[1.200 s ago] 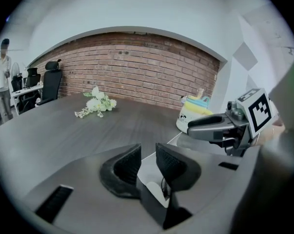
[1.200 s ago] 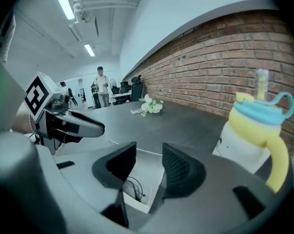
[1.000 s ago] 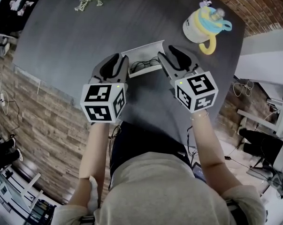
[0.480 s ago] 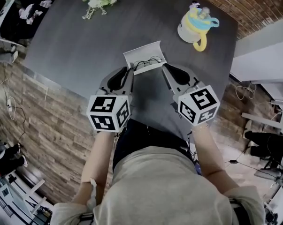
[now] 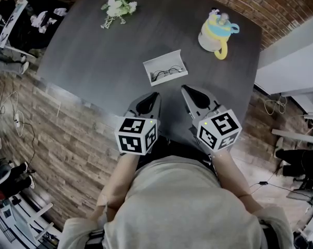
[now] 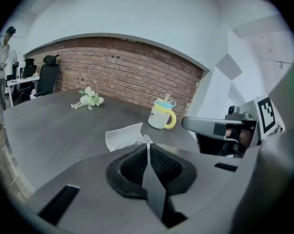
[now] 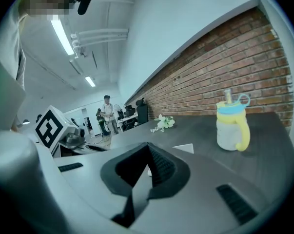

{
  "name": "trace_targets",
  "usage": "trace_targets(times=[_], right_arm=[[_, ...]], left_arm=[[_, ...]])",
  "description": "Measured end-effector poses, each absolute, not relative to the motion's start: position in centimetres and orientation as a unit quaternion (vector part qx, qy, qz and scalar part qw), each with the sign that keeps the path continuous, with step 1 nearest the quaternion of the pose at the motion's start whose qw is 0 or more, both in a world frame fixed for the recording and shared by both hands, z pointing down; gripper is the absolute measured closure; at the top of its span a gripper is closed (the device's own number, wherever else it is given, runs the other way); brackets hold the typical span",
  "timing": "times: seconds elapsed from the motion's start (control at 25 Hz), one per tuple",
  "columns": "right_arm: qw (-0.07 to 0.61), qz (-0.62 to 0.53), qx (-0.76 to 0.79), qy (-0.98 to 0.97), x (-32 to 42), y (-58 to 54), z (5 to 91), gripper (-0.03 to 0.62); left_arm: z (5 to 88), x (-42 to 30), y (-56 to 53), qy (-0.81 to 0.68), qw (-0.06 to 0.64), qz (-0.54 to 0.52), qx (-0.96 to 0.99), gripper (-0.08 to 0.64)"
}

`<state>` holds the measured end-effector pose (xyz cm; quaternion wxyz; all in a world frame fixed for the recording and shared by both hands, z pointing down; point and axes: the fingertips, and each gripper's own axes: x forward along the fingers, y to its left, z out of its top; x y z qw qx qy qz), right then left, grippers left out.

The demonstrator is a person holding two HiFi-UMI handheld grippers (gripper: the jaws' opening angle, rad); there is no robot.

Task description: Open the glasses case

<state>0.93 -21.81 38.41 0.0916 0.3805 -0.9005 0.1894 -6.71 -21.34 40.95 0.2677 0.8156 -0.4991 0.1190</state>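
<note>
The white glasses case lies open on the dark table, lid up, with dark-framed glasses inside. Both grippers hang near the table's front edge, short of the case and apart from it. My left gripper is shut with nothing between its pads, and the case shows just past its tips. My right gripper is also shut and empty. Beyond its tips, only a white corner of the case shows.
A yellow-and-blue handled cup stands at the table's far right, and a sprig of white flowers lies at the far left. A brick wall runs behind the table. A person stands far off in the room.
Both grippers have drawn back from either side of the case toward the table's front edge. The case stays open on the table, now apart from them.
</note>
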Motion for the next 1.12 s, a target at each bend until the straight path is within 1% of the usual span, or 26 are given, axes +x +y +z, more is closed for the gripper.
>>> trace_targets(times=[0.08,0.32,0.6,0.8,1.12], right_arm=[[0.097,0.193,0.380,-0.900,0.9,-21.2,38.5,0.584],[0.115,0.181,0.345,-0.914,0.6,-19.9,39.4,0.584],[0.140,0.187,0.352,-0.906,0.7,-19.3,39.7,0.584],[0.160,0.191,0.344,-0.905,-0.3,-18.4,40.6,0.584],[0.167,0.184,0.339,-0.907,-0.7,-18.2,40.8,0.584]], left_arm=[[41.5,-6.5,-20.6,-0.492,0.274,0.125,0.817,0.526],[41.3,-6.3,-19.8,-0.488,0.256,0.121,0.826,0.526],[41.7,-5.9,-19.3,-0.470,0.280,0.115,0.829,0.528],[41.7,-5.6,-19.4,-0.465,0.277,0.119,0.832,0.528],[41.4,-5.6,-19.6,-0.462,0.283,0.110,0.833,0.528]])
